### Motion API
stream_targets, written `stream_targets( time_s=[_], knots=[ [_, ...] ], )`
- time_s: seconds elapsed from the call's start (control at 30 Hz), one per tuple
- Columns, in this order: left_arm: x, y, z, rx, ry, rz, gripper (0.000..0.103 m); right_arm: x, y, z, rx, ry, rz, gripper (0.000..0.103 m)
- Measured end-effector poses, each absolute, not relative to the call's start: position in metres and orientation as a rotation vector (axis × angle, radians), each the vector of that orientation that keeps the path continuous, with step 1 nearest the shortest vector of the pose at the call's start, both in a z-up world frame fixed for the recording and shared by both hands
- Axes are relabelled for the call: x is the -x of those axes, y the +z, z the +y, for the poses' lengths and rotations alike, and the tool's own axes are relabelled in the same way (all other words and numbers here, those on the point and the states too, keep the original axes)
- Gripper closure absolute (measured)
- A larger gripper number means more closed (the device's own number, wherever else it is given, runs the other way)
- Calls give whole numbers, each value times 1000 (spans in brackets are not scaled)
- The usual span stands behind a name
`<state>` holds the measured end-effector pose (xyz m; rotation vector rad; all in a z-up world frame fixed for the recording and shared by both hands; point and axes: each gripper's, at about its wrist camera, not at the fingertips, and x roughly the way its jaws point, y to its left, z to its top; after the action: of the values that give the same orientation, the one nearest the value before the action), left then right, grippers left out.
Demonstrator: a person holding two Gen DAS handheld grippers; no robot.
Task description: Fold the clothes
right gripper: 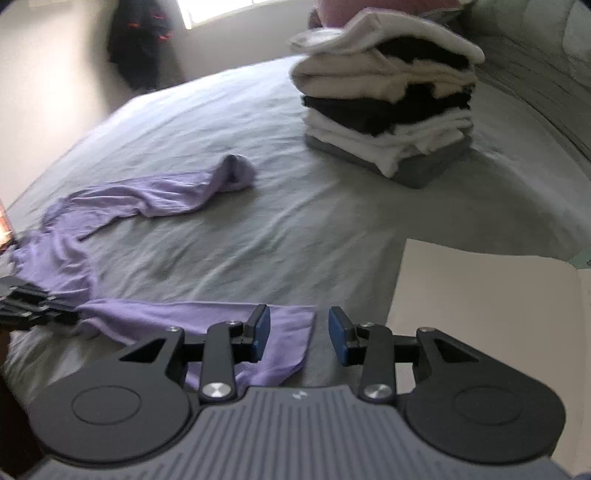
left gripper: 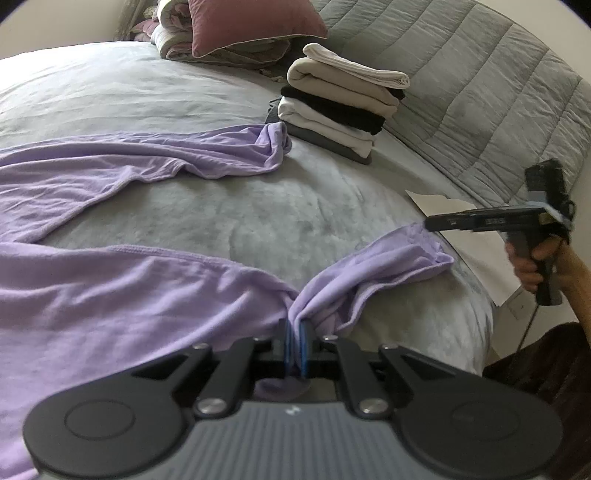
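Currently the garment (left gripper: 110,295) lies spread on the bed (left gripper: 221,214), its long axis running left to right. Left gripper (left gripper: 295,332) is pressed together, pinching a bunched fold at the near edge. Right gripper (right gripper: 299,336) stands spread, empty, over the sleeve end (right gripper: 284,339), which lies just left of its gap; this hand is nearer.

1. A grey bedspread (left gripper: 229,206) covers the bed.
2. A dusty-pink pillow (left gripper: 251,26) lies at the bedspread's far edge, on a heap of bedding (left gripper: 173,40).
3. A grey quilted cover (left gripper: 461,85) runs along the bedspread's right side.
4. A pale sheet of paper (right gripper: 480,291) lies at the bedspread's near right edge.
5. A dark garment (right gripper: 142,40) hangs on the wall beyond the bedspread, beside a bright window (right gripper: 221,7).
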<state>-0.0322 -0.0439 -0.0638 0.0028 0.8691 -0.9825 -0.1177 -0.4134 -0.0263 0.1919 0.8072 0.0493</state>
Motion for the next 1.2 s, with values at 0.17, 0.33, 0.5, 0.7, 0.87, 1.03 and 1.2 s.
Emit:
stream_targets(
  time_s=[0.17,0.33,0.5,0.7,0.87,1.03,1.2],
  knots=[
    [29,-62,-44,23,-945,855,98,100,-35,-396,-86,86,824,101],
    [24,-54,-41,47,-887,808,99,88,-21,-394,-85,24,716,101],
    [19,-39,-36,114,-807,720,100,72,-1,-396,-104,-45,591,102],
    [21,-16,-39,123,-753,572,100,54,23,-396,-145,-87,463,102],
    [26,-12,-47,61,-791,553,100,53,27,-402,-174,-104,443,102],
    [38,-21,-57,-19,-878,604,100,73,20,-406,-121,-109,493,101],
    [58,-32,-60,-92,-973,636,99,119,18,-407,-57,-82,524,102]
  ],
)
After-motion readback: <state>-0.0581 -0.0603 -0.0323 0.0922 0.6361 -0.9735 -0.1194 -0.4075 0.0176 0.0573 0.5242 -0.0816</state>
